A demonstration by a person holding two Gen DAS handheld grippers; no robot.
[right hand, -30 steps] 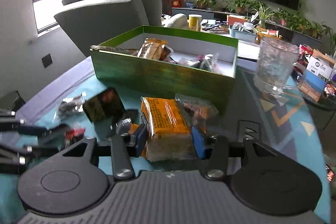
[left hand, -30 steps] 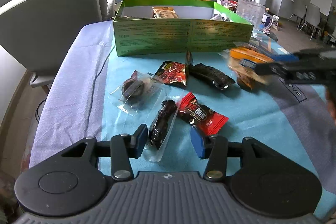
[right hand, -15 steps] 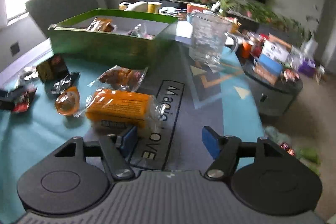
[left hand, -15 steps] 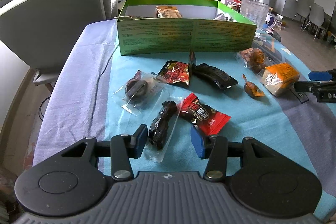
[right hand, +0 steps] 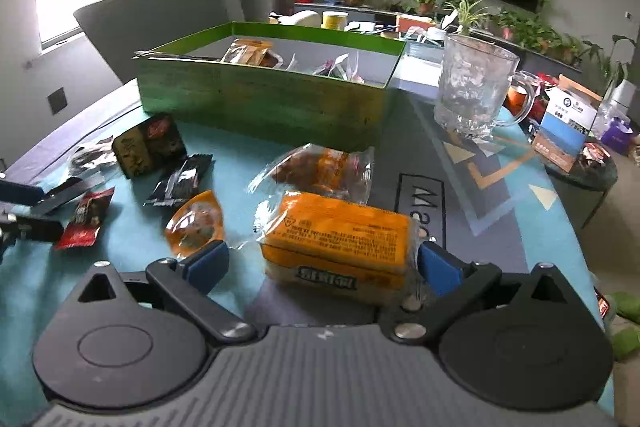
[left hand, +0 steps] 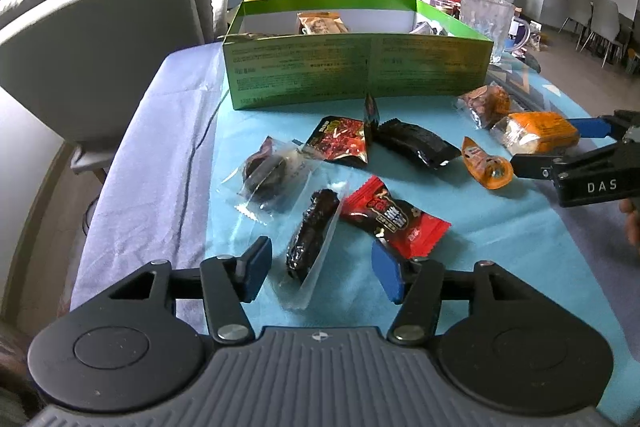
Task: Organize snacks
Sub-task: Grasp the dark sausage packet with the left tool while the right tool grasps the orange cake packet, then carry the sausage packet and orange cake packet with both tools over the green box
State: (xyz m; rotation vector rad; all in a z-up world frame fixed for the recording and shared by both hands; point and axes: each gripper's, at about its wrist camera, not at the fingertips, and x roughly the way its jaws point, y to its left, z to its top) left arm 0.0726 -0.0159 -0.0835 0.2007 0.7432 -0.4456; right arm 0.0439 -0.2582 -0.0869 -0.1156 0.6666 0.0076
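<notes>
Snacks in crinkly wrappers lie scattered on the teal-covered surface [left hand: 500,239], in front of the open green cardboard box [left hand: 356,71] that already holds a few packets at its far side, so the sorting looks begun but far from finished. The right claw [right hand: 320,263] stands wide open around the orange plastic-wrapped cake bar [right hand: 336,247], its blue pads flanking the two ends without clearly pressing on it; this looks like the start of a pick, with the closing yet to come. Just beyond the bar lies a clear bag of brown fried pieces [right hand: 320,167], and to its left a small orange jelly cup [right hand: 196,223]. The left claw [left hand: 320,267] hovers open and empty low over the surface, with a long dark snack in a clear sleeve [left hand: 312,231] reaching between its pads and a red candy-style packet [left hand: 392,217] just to the right. Farther off sit a round dark pastry in a clear wrapper [left hand: 266,173], a red and black chilli sachet [left hand: 340,139] and a glossy black packet [left hand: 416,143]. By my count eight pieces are left outside the box, all needing a lift over its near wall.
</notes>
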